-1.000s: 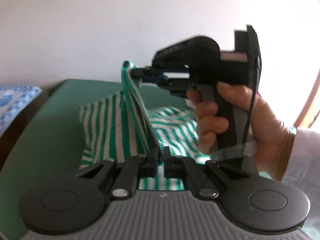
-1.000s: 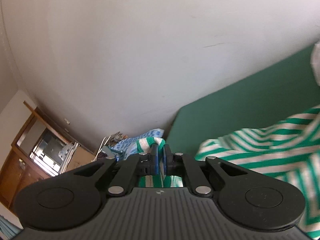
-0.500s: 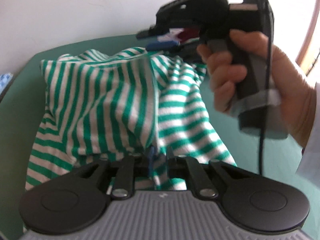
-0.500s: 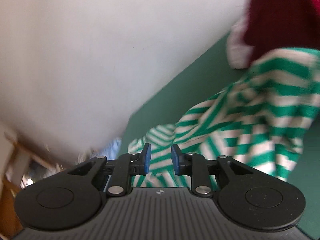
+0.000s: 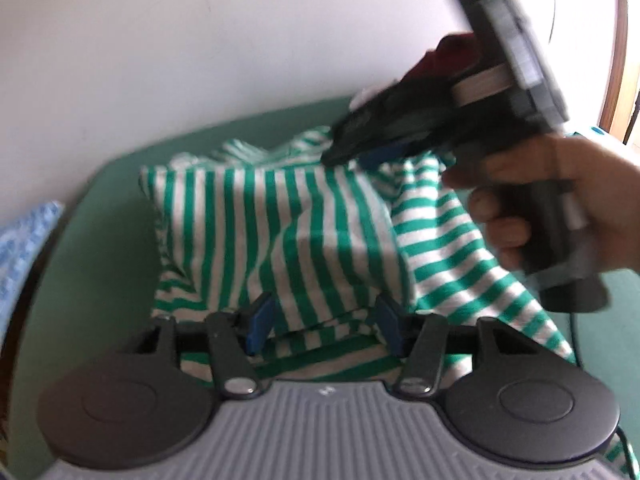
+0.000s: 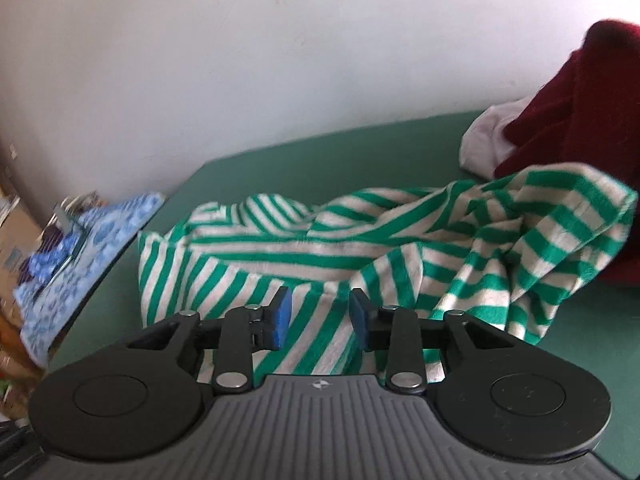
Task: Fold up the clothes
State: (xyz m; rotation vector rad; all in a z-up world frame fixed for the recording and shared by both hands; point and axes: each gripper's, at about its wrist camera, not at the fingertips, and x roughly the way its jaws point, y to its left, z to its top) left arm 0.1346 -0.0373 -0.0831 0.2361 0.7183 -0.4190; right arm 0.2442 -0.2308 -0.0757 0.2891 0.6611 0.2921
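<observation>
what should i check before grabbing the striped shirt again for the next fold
1. Left gripper open: ok, jaws spread with striped shirt fabric lying between them.
2. Right gripper open: ok, jaws apart, nothing pinched.
3. Shirt lying flat on the green surface: not ok, it is rumpled and bunched toward the right.
4. Shirt clear of other laundry: not ok, its right end lies against the dark red garment.
5. Edge or corner to grip visible: cannot tell, hems are lost in the folds and blur.
6. Hand holding the right gripper clear of the left one: ok, they are apart.
</observation>
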